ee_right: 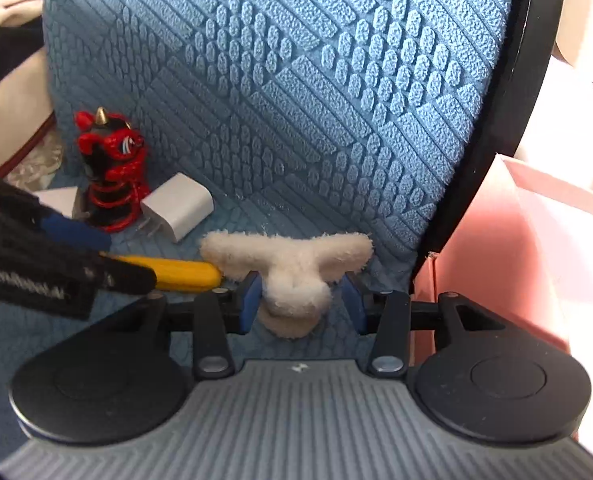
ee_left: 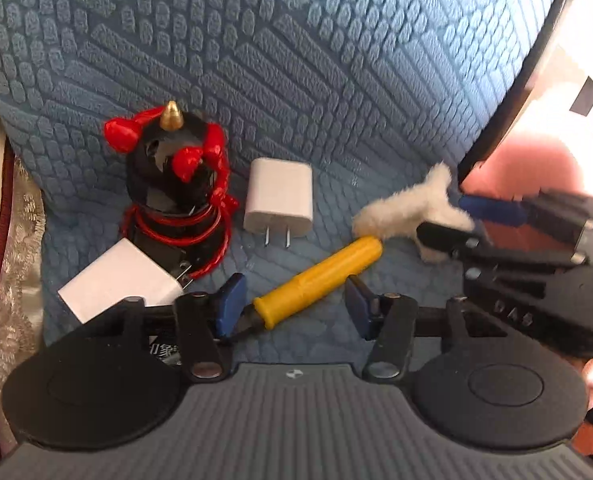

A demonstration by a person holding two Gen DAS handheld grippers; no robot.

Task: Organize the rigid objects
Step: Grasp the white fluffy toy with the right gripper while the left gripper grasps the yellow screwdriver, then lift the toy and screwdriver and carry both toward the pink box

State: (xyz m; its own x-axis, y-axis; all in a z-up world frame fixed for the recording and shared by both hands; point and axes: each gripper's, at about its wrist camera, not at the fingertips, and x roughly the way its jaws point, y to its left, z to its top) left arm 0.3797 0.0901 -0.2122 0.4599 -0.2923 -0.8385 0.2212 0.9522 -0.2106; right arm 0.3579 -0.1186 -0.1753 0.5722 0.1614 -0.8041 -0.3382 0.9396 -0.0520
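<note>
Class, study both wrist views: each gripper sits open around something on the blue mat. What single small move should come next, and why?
Probably close the right gripper on the fluffy white piece. Its jaws stand open on either side of the piece's stem, which already lies between the blue pads, so no further approach seems needed. The left gripper likewise straddles the yellow handle, open.

Surface: blue textured cushion (ee_left: 336, 80) with embossed pattern of short bars and ovals, set in diagonal blocks. It fills most of both views. A curved black rim (ee_right: 496, 128) borders it on the right. Beyond the rim: pink cardboard box (ee_right: 496, 260), open top, with pale, overexposed background behind it. Left edge: beige fabric with dark red piping and embroidered trim (ee_left: 12, 280). Light is bright, strongest from the right side.
</note>
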